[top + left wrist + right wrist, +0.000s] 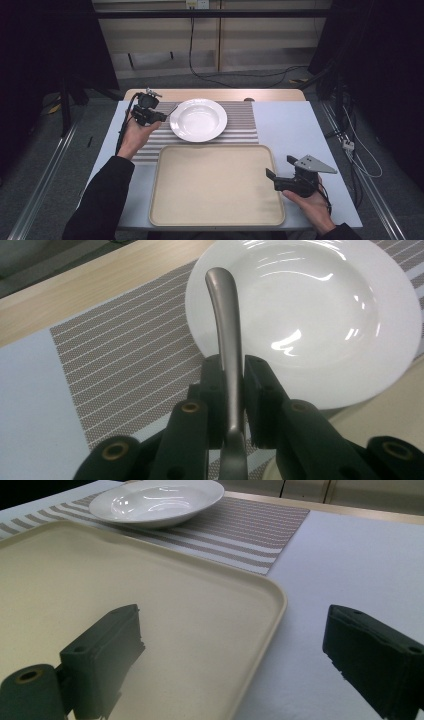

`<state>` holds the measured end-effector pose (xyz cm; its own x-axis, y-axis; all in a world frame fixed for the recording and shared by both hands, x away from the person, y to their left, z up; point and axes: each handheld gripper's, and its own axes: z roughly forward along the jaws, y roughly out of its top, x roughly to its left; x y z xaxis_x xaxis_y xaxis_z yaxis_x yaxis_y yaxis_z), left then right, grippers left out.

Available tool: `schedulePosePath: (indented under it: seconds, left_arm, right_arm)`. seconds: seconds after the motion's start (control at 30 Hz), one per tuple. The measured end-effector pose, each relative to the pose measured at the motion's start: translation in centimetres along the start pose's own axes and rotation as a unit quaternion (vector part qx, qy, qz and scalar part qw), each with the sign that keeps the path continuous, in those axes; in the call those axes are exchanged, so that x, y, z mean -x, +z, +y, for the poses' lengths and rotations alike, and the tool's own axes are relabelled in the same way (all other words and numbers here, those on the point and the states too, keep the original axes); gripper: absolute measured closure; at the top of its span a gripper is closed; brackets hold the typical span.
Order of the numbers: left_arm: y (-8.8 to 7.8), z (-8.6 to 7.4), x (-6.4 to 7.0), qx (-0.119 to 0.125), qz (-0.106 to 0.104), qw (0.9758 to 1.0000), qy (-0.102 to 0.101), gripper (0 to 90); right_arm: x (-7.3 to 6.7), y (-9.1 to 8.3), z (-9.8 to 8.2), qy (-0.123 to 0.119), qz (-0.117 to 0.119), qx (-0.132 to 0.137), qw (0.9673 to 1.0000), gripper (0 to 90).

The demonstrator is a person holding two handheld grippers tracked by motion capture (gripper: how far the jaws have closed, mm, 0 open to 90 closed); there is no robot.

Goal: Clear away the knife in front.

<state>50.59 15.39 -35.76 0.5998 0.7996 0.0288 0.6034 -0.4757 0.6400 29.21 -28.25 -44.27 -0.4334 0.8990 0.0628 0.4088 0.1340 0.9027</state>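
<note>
Left gripper view reveals the left gripper (233,390) clamping a metal handle (226,335).

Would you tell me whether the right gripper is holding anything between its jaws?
No, the right gripper has its jaws standing wide apart with nothing between them, over the edge of the beige tray.

Light falls from overhead onto the table (300,125), bright in the middle of the high view, while the room around it sinks into near black. Glare streaks curl across the plate (320,325), white and sharp. The left gripper view is grainy, its jaws soft up close. In the right gripper view the near jaws blur, and the tray (150,610) casts a faint shadow.
</note>
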Motion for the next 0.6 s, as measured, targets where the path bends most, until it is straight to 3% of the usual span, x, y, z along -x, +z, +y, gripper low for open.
schedulePosePath:
  seconds: [0.6]
  left_arm:
    - [-0.6,-1.6,2.5,0.007,-0.026,0.9995,0.016,80.1]
  right_arm:
    - [-0.1,-0.1,0.0,0.000,0.000,0.000,1.0000,8.7]
